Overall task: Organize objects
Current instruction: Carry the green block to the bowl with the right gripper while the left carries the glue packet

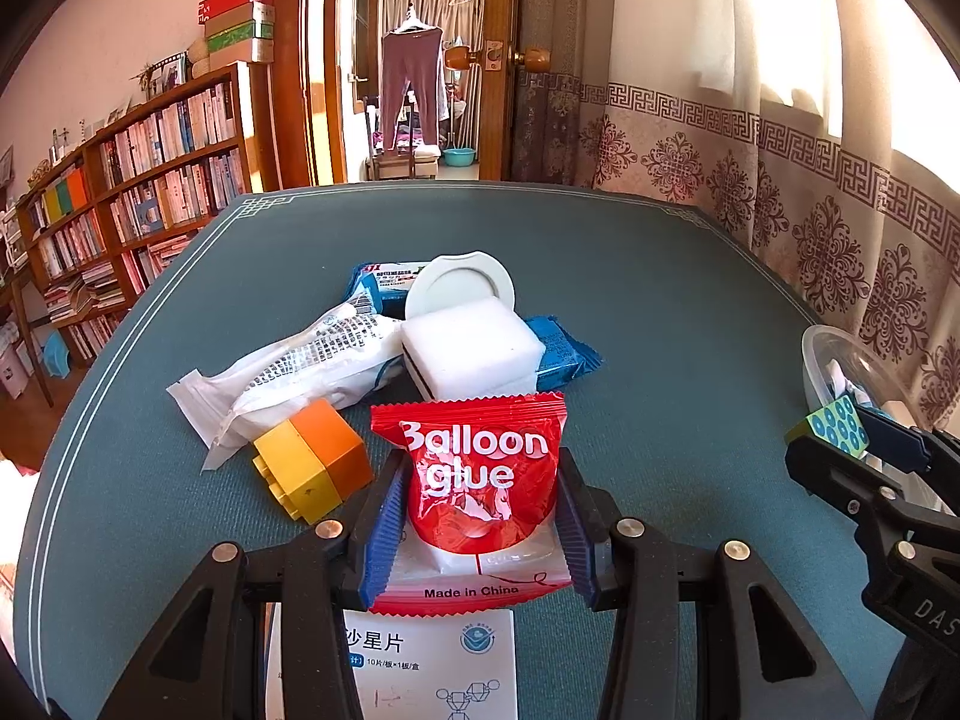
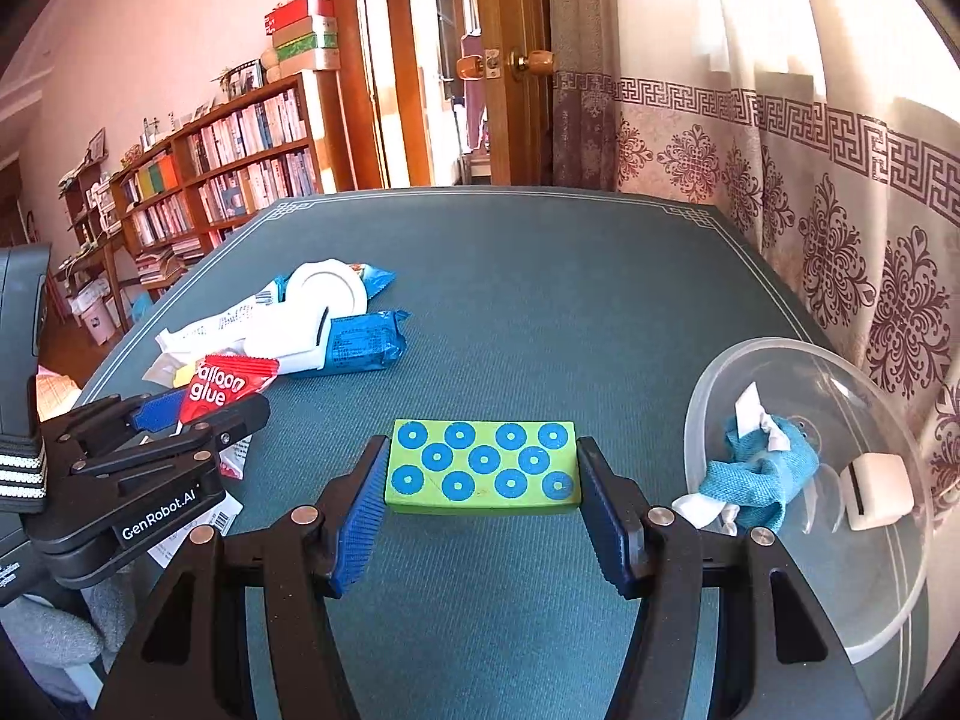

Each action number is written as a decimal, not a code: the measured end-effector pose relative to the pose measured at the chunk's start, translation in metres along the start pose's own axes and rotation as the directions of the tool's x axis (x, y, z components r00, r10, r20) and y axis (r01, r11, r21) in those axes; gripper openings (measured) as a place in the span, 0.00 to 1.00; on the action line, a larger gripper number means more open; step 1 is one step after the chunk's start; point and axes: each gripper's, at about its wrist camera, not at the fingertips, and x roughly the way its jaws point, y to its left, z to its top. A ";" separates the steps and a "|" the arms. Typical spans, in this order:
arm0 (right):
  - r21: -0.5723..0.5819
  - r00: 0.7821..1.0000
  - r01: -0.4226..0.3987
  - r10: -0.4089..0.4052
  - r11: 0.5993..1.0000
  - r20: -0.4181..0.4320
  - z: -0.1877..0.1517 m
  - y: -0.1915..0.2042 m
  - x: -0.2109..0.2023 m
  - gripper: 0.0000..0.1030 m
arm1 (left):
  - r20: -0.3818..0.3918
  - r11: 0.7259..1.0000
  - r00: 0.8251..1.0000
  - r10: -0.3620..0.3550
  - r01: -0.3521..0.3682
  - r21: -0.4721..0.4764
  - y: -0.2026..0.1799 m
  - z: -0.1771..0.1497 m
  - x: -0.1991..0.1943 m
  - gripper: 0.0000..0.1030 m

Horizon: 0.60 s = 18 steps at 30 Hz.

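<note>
My left gripper (image 1: 477, 480) is shut on a red "Balloon glue" packet (image 1: 480, 480), held upright over the green table (image 1: 660, 312); the packet also shows in the right wrist view (image 2: 219, 387). My right gripper (image 2: 480, 474) is shut on a green block with blue circles (image 2: 483, 465), seen in the left wrist view (image 1: 837, 429) too. A clear plastic bowl (image 2: 840, 384) at the right holds a blue cloth (image 2: 762, 471) and a small white box (image 2: 876, 492).
A pile lies mid-table: white packet (image 1: 300, 366), white sponge block (image 1: 474, 354), round white lid (image 1: 459, 288), blue wrappers (image 1: 564, 354), yellow-orange toy bricks (image 1: 312, 462). A white medicine box (image 1: 432, 666) lies under the left gripper. Curtains hang right, bookshelves stand left.
</note>
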 end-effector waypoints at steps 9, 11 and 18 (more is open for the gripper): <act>0.076 0.995 0.084 -0.088 0.994 0.049 -0.005 -0.036 -0.026 0.59 | -0.003 1.000 1.000 0.007 -0.007 0.014 -0.005 -0.002 0.000 0.47; 0.098 0.993 0.105 -0.109 0.990 0.046 -0.008 -0.047 -0.029 0.59 | -0.001 1.000 1.000 0.006 -0.006 0.021 -0.007 -0.002 -0.001 0.47; 0.173 0.981 0.184 -0.191 0.968 0.027 -0.019 -0.083 -0.038 0.59 | -0.002 0.999 1.000 -0.003 0.003 0.045 -0.017 -0.004 -0.003 0.47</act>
